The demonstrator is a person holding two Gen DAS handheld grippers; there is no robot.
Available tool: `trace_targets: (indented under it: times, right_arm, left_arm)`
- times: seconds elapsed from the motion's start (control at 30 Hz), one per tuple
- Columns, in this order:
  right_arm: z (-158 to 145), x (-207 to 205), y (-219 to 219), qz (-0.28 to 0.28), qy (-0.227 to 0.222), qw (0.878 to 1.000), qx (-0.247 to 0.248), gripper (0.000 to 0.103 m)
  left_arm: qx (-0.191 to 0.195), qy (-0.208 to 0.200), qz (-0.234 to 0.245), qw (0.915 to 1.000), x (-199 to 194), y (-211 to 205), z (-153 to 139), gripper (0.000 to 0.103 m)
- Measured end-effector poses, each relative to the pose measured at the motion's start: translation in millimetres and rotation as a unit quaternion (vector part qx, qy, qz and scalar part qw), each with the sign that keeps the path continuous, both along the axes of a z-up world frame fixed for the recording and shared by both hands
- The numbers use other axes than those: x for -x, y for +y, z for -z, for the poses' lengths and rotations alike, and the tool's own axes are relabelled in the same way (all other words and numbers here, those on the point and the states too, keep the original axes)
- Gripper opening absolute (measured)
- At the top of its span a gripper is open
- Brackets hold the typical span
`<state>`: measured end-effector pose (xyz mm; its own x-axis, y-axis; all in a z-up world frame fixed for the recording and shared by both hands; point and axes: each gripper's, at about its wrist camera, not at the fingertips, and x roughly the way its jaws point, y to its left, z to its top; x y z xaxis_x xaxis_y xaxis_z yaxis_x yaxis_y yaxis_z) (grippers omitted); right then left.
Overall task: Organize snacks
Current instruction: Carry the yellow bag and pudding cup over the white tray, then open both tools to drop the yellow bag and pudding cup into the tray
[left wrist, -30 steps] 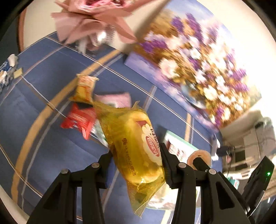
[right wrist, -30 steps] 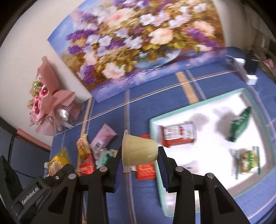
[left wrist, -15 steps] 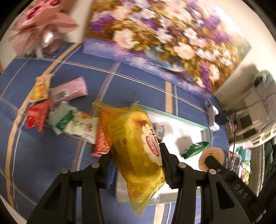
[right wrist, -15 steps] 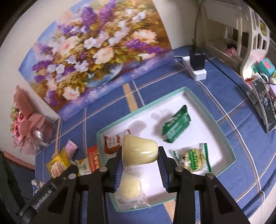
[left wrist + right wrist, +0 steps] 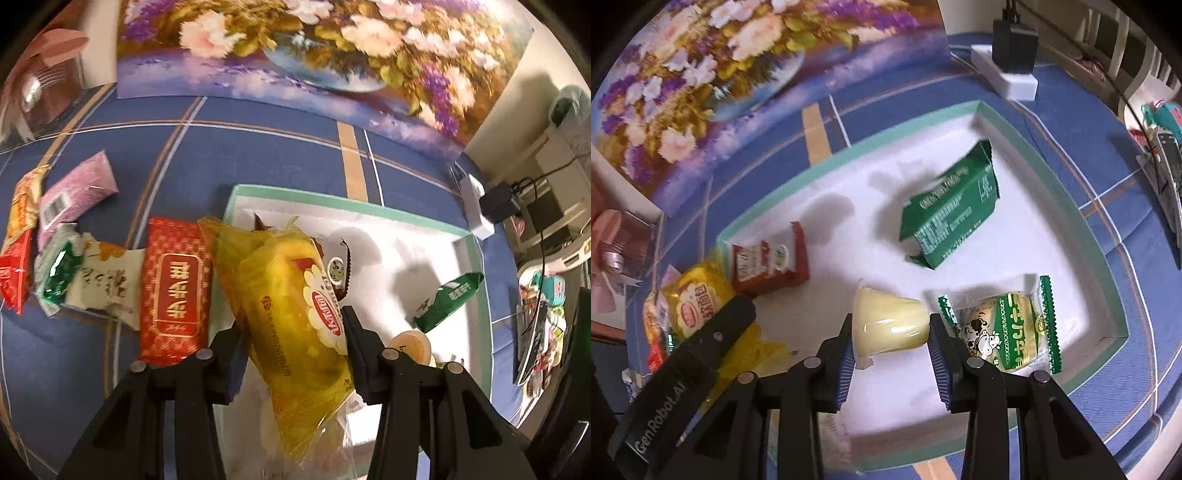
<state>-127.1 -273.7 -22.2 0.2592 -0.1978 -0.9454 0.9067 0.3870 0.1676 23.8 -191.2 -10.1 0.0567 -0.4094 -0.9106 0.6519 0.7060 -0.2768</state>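
Left wrist view: left gripper [image 5: 293, 341] pinching yellow cake packet [image 5: 291, 314] at mid-length, packet hanging over left edge of teal-rimmed tray [image 5: 332, 201], likely for drop-off. 6 loose snacks lie left of tray.

Right wrist view: right gripper [image 5: 891, 330] clamps pale jelly cup [image 5: 888, 325] sideways over tray floor, between red sachet [image 5: 768, 264] and green-edged biscuit pack [image 5: 1004, 332].

The left gripper [image 5: 293, 332] points steeply down over the near left corner of the tray [image 5: 332, 201], its two black fingers clamped on the sides of a yellow bread packet [image 5: 291, 310] that hangs tilted between them. The right gripper [image 5: 892, 332] also points steeply down, above the middle of the tray's white floor, its blue-padded fingers [image 5: 846, 354] pressed tight against both ends of a pale jelly cup [image 5: 890, 325] lying sideways.
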Motion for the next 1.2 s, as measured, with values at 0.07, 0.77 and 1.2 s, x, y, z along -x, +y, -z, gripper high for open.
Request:
trace_targets:
  times: [0.07,0.77,1.2]
  right_arm:
    - [5.2,2.1,-1.3,0.003,0.004,1.0,-0.005,0.04]
    - [-14.5,-5.6,-1.3,-0.012,0.017,1.0,0.018,0.04]
    - [-62.7,-0.7,6.8,-0.019,0.005,0.997,0.071,0.042]
  left_arm:
    - [-0.005,0.003,0.003,1.0,0.9,-2.1,6.4,0.049]
    - [0.038,0.025,-0.017,0.9988,-3.6,-0.1,-25.9,0.083]
    - [0.02,-0.035,-0.068,0.9969,-19.6,24.2,-67.4,0.086]
